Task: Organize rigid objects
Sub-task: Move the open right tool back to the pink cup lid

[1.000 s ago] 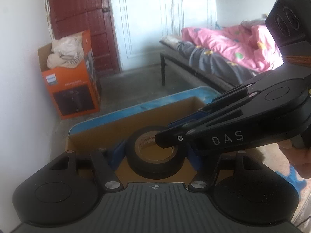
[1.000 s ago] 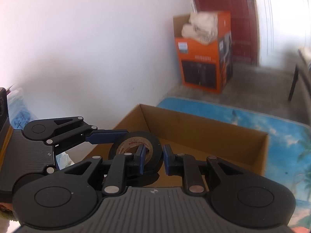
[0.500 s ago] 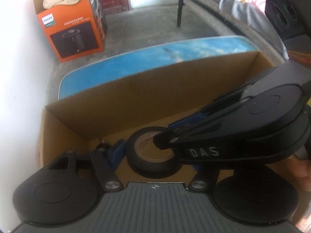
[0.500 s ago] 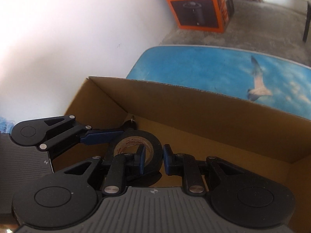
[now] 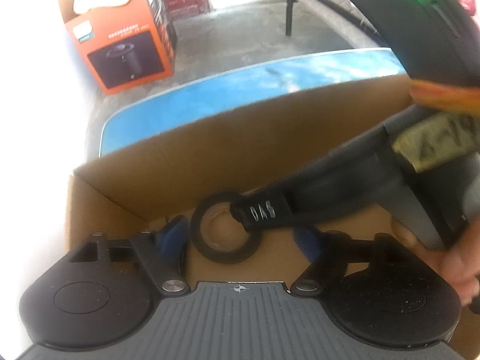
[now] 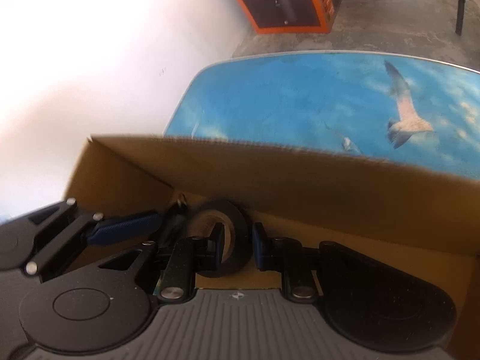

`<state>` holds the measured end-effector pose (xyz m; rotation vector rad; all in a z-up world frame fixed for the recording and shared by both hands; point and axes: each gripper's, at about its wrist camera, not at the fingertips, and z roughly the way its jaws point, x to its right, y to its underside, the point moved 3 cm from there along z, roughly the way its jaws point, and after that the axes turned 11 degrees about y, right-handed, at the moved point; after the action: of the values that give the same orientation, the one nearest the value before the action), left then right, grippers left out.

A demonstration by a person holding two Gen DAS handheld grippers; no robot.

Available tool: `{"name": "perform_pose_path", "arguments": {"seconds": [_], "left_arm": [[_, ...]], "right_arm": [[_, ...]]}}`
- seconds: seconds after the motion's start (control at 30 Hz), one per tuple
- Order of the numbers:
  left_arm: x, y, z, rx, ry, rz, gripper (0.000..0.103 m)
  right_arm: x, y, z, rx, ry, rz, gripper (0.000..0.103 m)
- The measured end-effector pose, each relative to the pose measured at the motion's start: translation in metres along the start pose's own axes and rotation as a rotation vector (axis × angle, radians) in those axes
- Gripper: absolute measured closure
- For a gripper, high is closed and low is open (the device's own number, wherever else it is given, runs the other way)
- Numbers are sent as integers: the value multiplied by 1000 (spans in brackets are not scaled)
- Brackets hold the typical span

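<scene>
A black roll of tape [image 5: 223, 234] with a brown core is down inside the open cardboard box [image 5: 186, 162], near its far left corner. My right gripper [image 6: 235, 241] is shut on the tape roll [image 6: 237, 219], one finger through the core and one outside the rim. It reaches in from the right in the left wrist view [image 5: 261, 214]. My left gripper [image 5: 237, 240] is open, its blue fingers [image 5: 172, 234] spread wide on both sides of the roll. Its blue finger also shows in the right wrist view [image 6: 126, 229].
The box stands on a blue table [image 6: 300, 105] printed with sky and gulls. A small metal object [image 6: 181, 202] lies in the box's corner. An orange appliance carton [image 5: 120, 42] stands on the concrete floor by the white wall. A bed frame leg [image 5: 288, 6] is at back right.
Both grippers have gone down into the box with the tape roll. The left gripper's fingers have spread off the roll; the right gripper still holds it.
</scene>
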<state>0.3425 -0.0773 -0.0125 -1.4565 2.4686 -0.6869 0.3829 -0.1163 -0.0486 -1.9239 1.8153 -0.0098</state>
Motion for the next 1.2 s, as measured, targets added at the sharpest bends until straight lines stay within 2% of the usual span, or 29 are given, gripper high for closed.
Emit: {"name": "perform_pose_path", "arguments": {"seconds": [0.17, 0.3, 0.4, 0.53, 0.57, 0.6, 0.67, 0.73, 0.9, 1.03, 1.2], "left_arm": [[10, 5, -36, 77, 23, 1, 15], [21, 12, -76, 167, 45, 0, 12], [29, 25, -111, 241, 65, 9, 9], [41, 48, -154, 334, 85, 33, 6], [44, 55, -163, 352, 90, 38, 1], [48, 64, -172, 370, 96, 43, 0], [53, 81, -183, 407, 109, 46, 0], [63, 105, -192, 433, 108, 43, 0], [83, 165, -190, 440, 97, 50, 0], [89, 202, -171, 405, 117, -6, 0], [95, 228, -147, 354, 119, -38, 0]], "right_arm": [[8, 0, -33, 61, -62, 49, 81], [14, 11, -82, 138, -133, 67, 80], [20, 32, -126, 207, -183, 79, 80], [33, 81, -188, 307, -252, 92, 78], [35, 94, -201, 328, -252, 88, 70], [38, 108, -214, 351, -249, 84, 57], [42, 138, -236, 412, -245, 85, 45], [45, 167, -252, 452, -234, 85, 45], [46, 231, -260, 489, -234, 149, 41], [39, 271, -250, 489, -244, 188, 41], [21, 302, -212, 402, -232, 198, 41]]}}
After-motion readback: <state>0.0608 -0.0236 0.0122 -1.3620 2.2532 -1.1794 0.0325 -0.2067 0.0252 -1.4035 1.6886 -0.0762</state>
